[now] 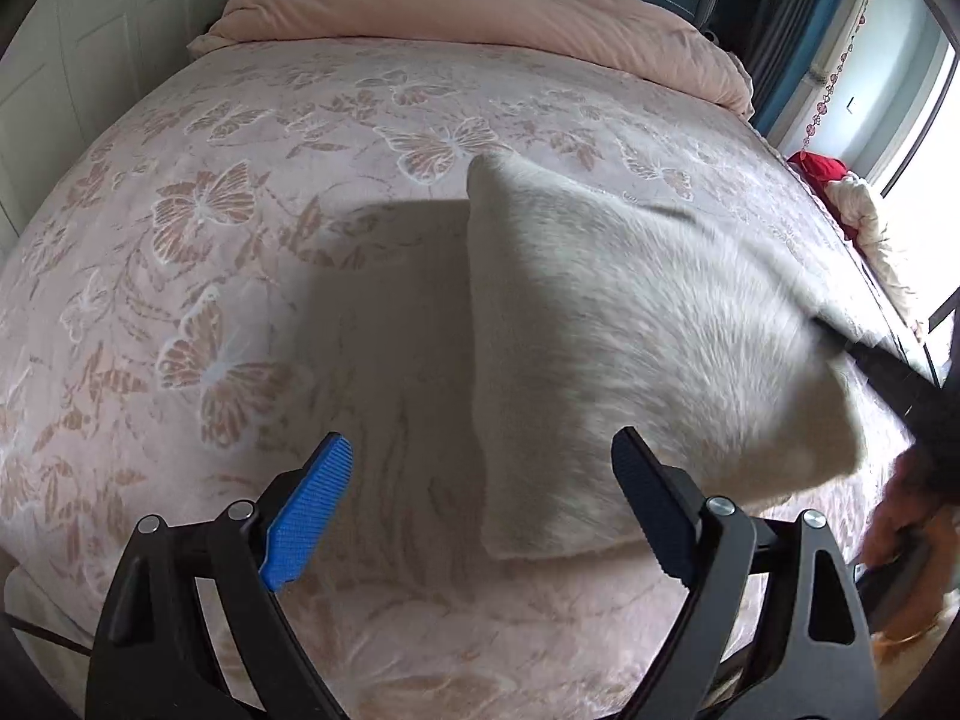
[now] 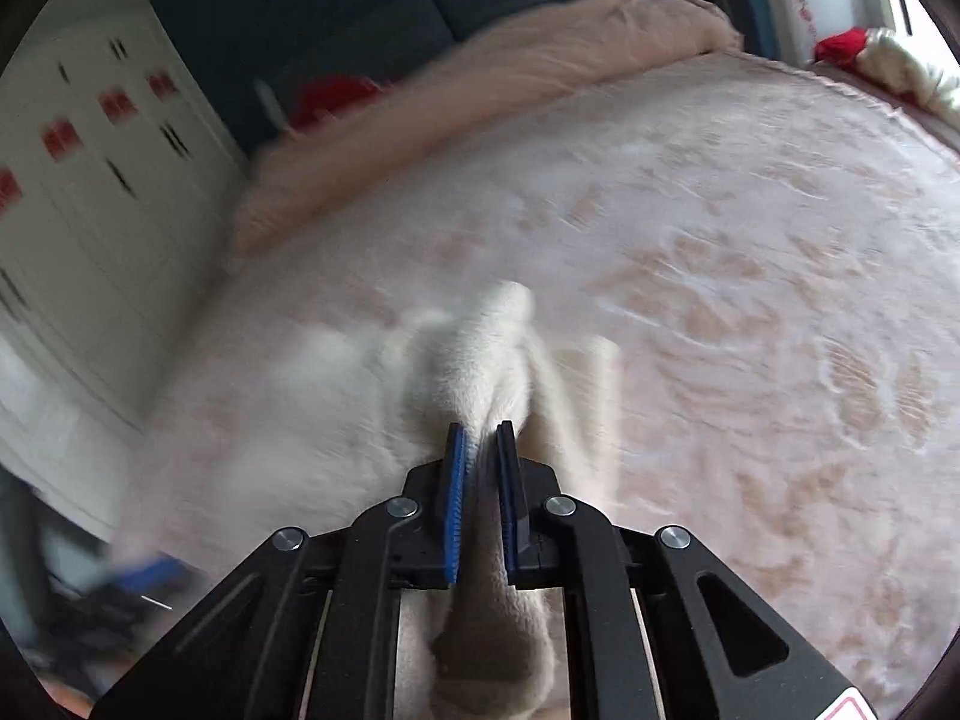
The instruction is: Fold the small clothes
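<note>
A small fuzzy white garment [image 1: 630,354] hangs lifted above the pink butterfly bedspread [image 1: 240,228], casting a shadow to its left. My right gripper [image 2: 480,438] is shut on a bunched fold of this white garment [image 2: 486,354], which passes between its pads and trails toward the camera. In the left wrist view the right gripper's dark fingers [image 1: 864,354] pinch the cloth's right edge. My left gripper [image 1: 480,450] stands wide open just below the garment's lower left corner, with nothing pressed between its pads.
A folded peach duvet [image 1: 480,12] lies across the head of the bed. White wardrobe doors [image 2: 90,180] stand to the left. Red and cream items [image 1: 840,192] sit by the window at the bed's right edge. A person's hand [image 1: 900,510] holds the right gripper.
</note>
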Demonstrator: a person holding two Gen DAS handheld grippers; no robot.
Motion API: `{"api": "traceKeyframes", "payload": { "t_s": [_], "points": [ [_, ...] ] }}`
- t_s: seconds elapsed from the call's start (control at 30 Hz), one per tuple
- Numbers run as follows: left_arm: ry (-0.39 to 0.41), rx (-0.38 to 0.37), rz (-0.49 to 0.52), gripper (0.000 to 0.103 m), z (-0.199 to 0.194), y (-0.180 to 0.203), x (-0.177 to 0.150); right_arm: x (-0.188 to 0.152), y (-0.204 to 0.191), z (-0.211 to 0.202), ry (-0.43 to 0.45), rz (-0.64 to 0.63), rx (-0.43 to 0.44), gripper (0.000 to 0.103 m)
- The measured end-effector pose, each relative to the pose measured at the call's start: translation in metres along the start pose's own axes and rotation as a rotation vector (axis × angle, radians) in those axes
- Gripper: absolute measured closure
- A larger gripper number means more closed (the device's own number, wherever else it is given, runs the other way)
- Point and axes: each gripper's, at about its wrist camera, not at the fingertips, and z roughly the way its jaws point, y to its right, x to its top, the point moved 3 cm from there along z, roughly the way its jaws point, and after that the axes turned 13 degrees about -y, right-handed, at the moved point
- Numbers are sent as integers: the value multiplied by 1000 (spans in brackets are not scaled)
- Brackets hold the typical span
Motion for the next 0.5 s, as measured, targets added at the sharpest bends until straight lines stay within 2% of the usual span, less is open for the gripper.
{"api": "traceKeyframes", "payload": {
  "t_s": [0.03, 0.07, 0.13, 0.2, 0.27, 0.33, 0.4, 0.43, 0.5],
  "points": [
    [-9, -11, 2, 17, 5, 3, 3, -4, 7, 24, -84, 5, -27, 98],
    [-21, -16, 1, 17, 10, 6, 4, -11, 16, 38, -137, 36, -11, 97],
    [-31, -25, 2, 17, 14, 12, 6, -17, 19, 21, -74, 86, 78, 93],
    [-33, -24, 9, 17, 14, 17, 6, -25, 14, -13, 2, 90, 82, 88],
    [-22, -24, 21, 17, 13, 22, 6, -39, 7, -34, 35, 90, 104, 65],
    [-27, -2, 38, 17, 14, 28, 6, -58, 1, -45, 33, 88, 138, 53],
    [-32, 17, 48, 17, 16, 34, 5, -74, -11, -40, 7, 65, 162, 50],
    [-31, 27, 48, 17, 16, 36, 4, -77, -14, -34, -7, 54, 170, 45],
    [-37, 42, 48, 17, 17, 37, 2, -78, -24, -17, -35, 29, 153, 43]
  ]
}}
